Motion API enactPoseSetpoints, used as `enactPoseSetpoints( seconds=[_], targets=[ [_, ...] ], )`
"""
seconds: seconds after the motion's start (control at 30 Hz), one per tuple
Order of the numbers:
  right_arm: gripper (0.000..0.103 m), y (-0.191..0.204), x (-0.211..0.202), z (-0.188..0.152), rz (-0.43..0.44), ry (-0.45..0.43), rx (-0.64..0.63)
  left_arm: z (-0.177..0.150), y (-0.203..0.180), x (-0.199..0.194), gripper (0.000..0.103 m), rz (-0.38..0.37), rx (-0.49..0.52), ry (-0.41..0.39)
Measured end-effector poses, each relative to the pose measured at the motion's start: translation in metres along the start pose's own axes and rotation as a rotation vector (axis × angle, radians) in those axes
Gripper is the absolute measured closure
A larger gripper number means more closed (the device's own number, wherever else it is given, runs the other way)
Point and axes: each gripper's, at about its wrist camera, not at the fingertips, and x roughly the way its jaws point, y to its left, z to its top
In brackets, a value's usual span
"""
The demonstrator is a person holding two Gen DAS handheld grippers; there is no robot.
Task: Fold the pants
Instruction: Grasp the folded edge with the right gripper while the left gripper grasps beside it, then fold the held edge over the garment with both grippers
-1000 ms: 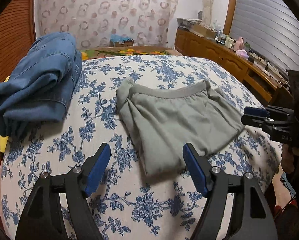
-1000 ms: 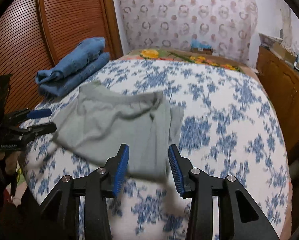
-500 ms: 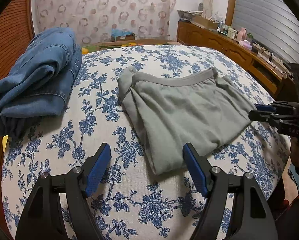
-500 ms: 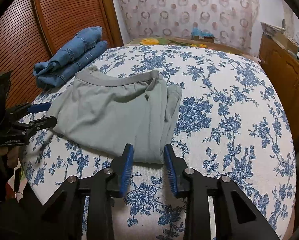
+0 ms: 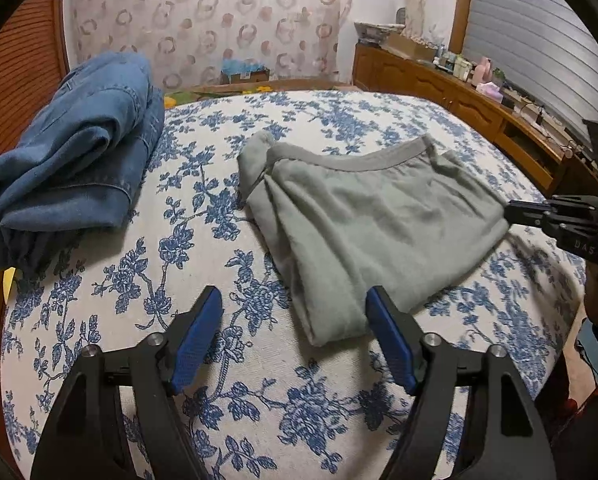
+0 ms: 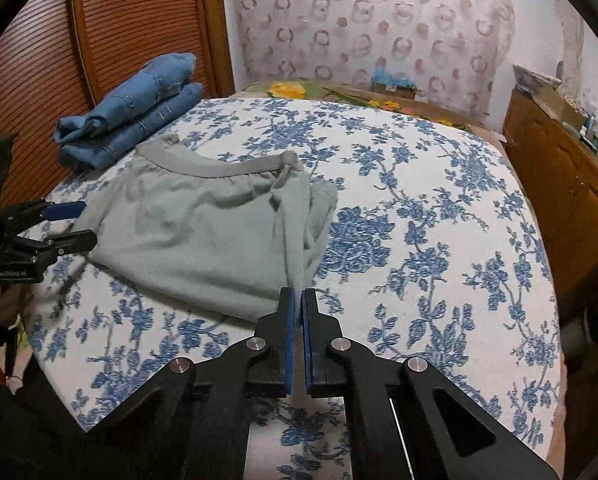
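Grey-green pants lie folded on the floral bed cover, waistband at the far side. They also show in the right wrist view. My left gripper is open, just in front of the near corner of the pants, touching nothing. It appears open at the left edge of the right wrist view, beside the pants' edge. My right gripper is shut on the pants' near right corner, pinching a ridge of cloth. In the left wrist view it shows at the pants' right edge.
Folded blue jeans lie at the far left of the bed, next to a wooden slatted door. A wooden dresser with small items runs along the right side. A patterned curtain hangs behind the bed.
My right gripper has closed on the pants' corner; it was open just before. My left gripper moved closer to the pants and stayed open.
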Motion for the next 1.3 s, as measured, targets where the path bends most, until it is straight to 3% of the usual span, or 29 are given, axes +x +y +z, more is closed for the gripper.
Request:
enactPoseSetpoints(
  seconds=[0.1, 0.17, 0.23, 0.3, 0.4, 0.7, 0.83, 1.0, 1.3],
  targets=[
    [0.1, -0.005, -0.004, 0.002, 0.018, -0.017, 0.025, -0.001, -0.001, -0.006, 0.055, -0.045, -0.01, -0.009],
    [0.089, -0.006, -0.003, 0.004, -0.021, -0.016, 0.031, -0.001, -0.003, -0.006, 0.065, -0.065, -0.01, 0.001],
    [0.085, -0.008, 0.0, 0.006, -0.014, -0.017, 0.044, -0.001, -0.005, -0.004, 0.066, -0.068, -0.009, 0.009],
    [0.073, -0.009, 0.004, 0.008, 0.015, -0.007, 0.06, -0.001, -0.006, -0.002, 0.067, -0.063, -0.009, 0.016],
    [0.071, -0.006, 0.012, 0.009, 0.003, 0.014, 0.052, 0.0, -0.005, 0.0, 0.069, -0.068, -0.017, 0.019],
    [0.073, -0.002, 0.021, 0.006, 0.025, 0.028, 0.046, 0.001, -0.005, 0.0, 0.089, -0.102, -0.046, 0.007],
    [0.093, 0.005, 0.017, 0.006, 0.01, 0.035, -0.014, 0.003, -0.008, -0.007, 0.09, -0.094, -0.042, 0.003],
    [0.094, 0.013, -0.003, 0.007, 0.032, 0.017, -0.061, 0.006, -0.013, -0.034, 0.091, -0.092, -0.017, -0.038],
    [0.094, 0.017, -0.037, -0.006, 0.097, 0.001, -0.034, 0.0, -0.022, -0.071, 0.091, -0.086, 0.013, -0.065]
  ],
)
